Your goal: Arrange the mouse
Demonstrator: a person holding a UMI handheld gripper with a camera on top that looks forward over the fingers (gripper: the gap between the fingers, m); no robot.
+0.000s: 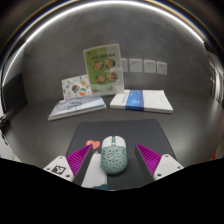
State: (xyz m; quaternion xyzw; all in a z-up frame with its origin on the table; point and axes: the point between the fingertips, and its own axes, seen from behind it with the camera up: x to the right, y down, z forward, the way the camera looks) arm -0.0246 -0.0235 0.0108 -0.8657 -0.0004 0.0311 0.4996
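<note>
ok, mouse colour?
The pale mint-green computer mouse has dark speckles, standing between the open gripper fingers; clearest in gripper view.

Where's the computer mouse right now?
The mouse sits between the open gripper's two fingers, at the near edge of the dark mouse mat, with booklets beyond.

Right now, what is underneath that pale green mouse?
The mouse lies on a dark mouse mat, between the open gripper's fingers. The mat directly beneath it is covered, so anything there is hidden.
</note>
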